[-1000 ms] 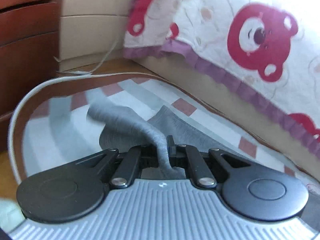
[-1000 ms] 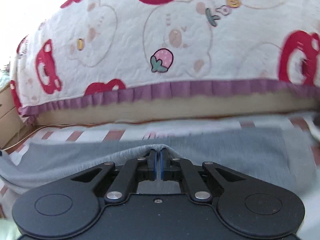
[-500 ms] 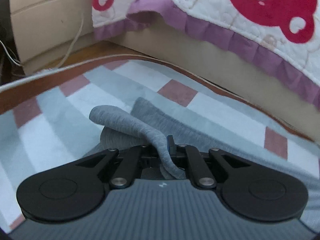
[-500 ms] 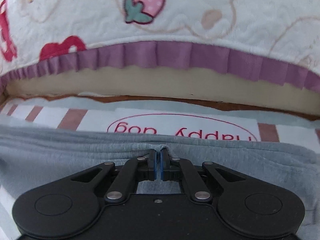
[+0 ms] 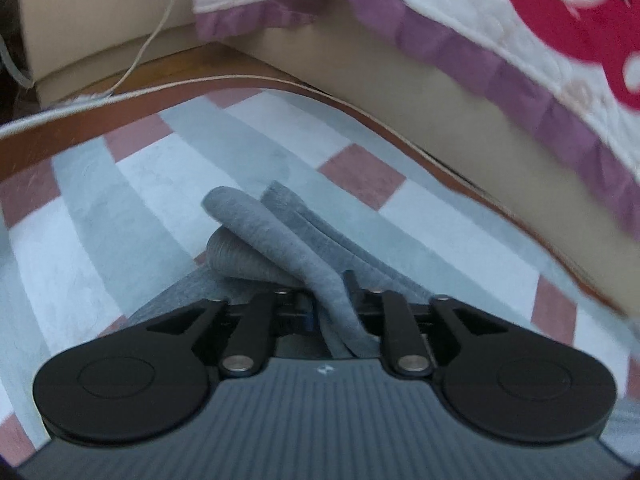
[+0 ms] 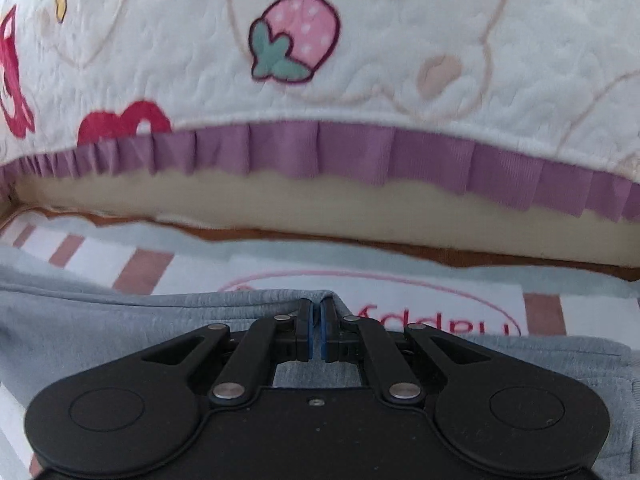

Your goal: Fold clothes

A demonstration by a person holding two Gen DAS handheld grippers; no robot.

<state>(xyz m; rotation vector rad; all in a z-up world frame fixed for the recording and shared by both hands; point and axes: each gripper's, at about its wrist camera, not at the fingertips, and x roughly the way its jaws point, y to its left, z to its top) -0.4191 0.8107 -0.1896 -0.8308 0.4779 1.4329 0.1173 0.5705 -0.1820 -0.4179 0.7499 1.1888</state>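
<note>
Left gripper point(image 5: 330, 300): jaws have just been opening, now spread partway, with a strip of the grey garment point(image 5: 280, 248) running loose between them, draped over the tool's front and no longer clamped as far as I can see. Just ahead of those jaws the cloth is bunched into rolled folds lying on the checked rug point(image 5: 160, 184), grey, white and dusty-pink squares. Further out from the left jaws, the rug's brown border and pale piping curve across, then bare wood floor, a thin white cable point(image 5: 148, 44) trailing to the upper left, and a beige cabinet point(image 5: 92, 8) behind it. To the right of the jaws and beyond: the beige bed base point(image 5: 460, 120) under a quilt with purple frill and red bear print. Right gripper point(image 6: 319, 328): blue pads pressed together, pinching the top edge of the same garment point(image 6: 100, 336); cloth peaks up into the jaws and spreads flat to both sides and beneath the tool. Directly ahead of the right jaws, a white panel on the rug with a pink oval point(image 6: 400, 284) and lettering, partly covered by the cloth edge, unreadable in full. Beyond that, the bed base again, frill point(image 6: 320, 152) hanging over it, quilt point(image 6: 180, 52) above with a pink strawberry point(image 6: 300, 40) straight ahead and high.
</note>
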